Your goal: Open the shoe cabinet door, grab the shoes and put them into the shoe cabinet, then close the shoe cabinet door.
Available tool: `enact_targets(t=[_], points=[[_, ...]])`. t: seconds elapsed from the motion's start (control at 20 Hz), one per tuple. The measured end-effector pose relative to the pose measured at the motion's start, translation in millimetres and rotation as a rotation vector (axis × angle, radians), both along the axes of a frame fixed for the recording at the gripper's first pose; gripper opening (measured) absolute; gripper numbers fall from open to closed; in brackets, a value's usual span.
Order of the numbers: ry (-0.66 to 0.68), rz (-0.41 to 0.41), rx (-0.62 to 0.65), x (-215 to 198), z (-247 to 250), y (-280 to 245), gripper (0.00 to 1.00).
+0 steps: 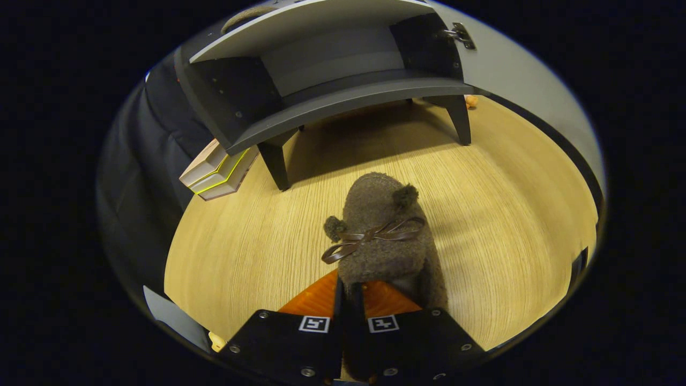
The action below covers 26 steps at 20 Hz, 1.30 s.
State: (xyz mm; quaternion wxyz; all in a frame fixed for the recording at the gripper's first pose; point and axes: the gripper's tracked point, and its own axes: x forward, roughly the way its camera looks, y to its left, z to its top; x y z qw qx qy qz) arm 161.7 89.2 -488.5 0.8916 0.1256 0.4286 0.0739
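The gripper (348, 292) is pinching the slipper (383, 236) by its back edge, the two orange fingers (316, 300) squeezed close with only a thin strip of the fuzzy brown collar between them. The slipper is stretching out ahead of the fingers, toe aimed at the cabinet (332, 69), a dark leather bow (372, 236) lying across its top with a small pompom on either side. Whether its sole is resting on the floor (493, 214) or hanging just above it, I cannot tell.

The cabinet is standing beyond the slipper, well apart from it, raised on short dark legs (274, 163) over the pale wood-grain floor. Its door (514, 75) is swinging wide open on the right side, a metal hinge (458, 35) showing near the top of the opening. Inside, the grey shelf (348, 99) is lying bare, with a lighter back panel behind it.

Left of the cabinet, beside its front leg, a stack of books (218, 174) is leaning on the floor, one with a bright yellow-green edge. A small orange thing (471, 100) is sitting on the floor behind the cabinet's right leg, too small to make out.
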Motion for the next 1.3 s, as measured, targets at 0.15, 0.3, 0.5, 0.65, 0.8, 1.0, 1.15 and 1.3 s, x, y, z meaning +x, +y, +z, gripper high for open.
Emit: enact_targets(t=[0.15, 0.3, 0.5, 0.65, 0.8, 1.0, 1.15, 1.3], points=[[-0.004, 0.002, 0.024, 0.3, 1.0, -0.1, 0.10], [-0.010, -0.001, -0.055, -1.0, 8.0, -6.7, 0.07], [-0.022, 0.015, -0.126, -10.1, 26.3, -21.5, 0.07], [-0.020, -0.015, -0.132, -17.3, 45.7, -37.9, 0.07], [-0.050, -0.060, -0.102, -19.2, 72.8, -45.9, 0.07], [-0.115, -0.067, -0.109, -17.9, 120.0, -50.8, 0.07], [-0.166, -0.063, -0.097, -11.4, 159.4, -45.2, 0.07], [-0.228, -0.055, -0.109, -0.2, 201.8, -41.2, 0.07]])
